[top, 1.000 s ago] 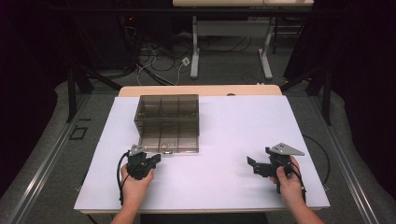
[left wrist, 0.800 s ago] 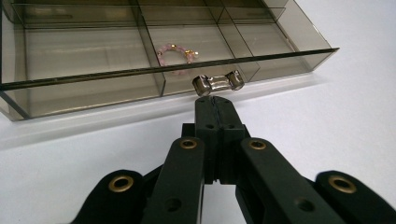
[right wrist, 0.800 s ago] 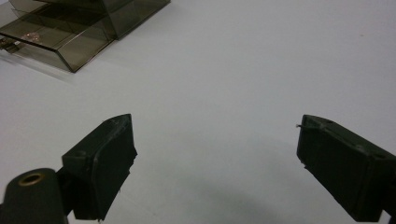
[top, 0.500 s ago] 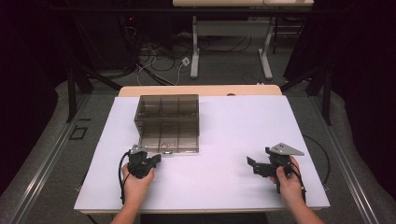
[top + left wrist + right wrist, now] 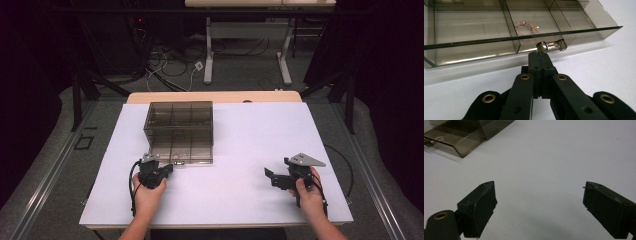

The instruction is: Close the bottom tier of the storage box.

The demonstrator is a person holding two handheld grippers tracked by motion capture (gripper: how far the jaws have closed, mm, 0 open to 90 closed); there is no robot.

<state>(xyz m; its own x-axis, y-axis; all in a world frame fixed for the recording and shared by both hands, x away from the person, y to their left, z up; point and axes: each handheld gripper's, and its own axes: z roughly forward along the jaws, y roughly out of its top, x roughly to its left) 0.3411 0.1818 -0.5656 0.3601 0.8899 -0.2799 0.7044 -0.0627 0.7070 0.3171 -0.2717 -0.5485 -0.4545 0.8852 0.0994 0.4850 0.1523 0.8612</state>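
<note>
We see a smoky, see-through organizer box lying flat on the white desk, directly ahead of the left hand-held gripper. Its bottom drawer looks to be pulled partly out toward that hand-held gripper, and at the drawer's front edge sits a small shiny metal handle. In the left gripper view, the jaws are pressed fully together, and their tips touch or nearly touch this handle from below; we cannot tell whether any part of it is pinched between them. We judge that the hand-held gripper is placed here to work the drawer by its handle. Just beyond the handle, inside a drawer compartment, lies a small bracelet of pale pink beads with a few gold ones, which is probably what the open drawer is for.

Well off to the side, near the desk's front edge, the right hand-held gripper rests in the person's right hand. Its jaws stand wide apart over bare desk, holding and touching nothing. From its camera, the box appears far away at the upper left. We take it to be waiting.
</note>
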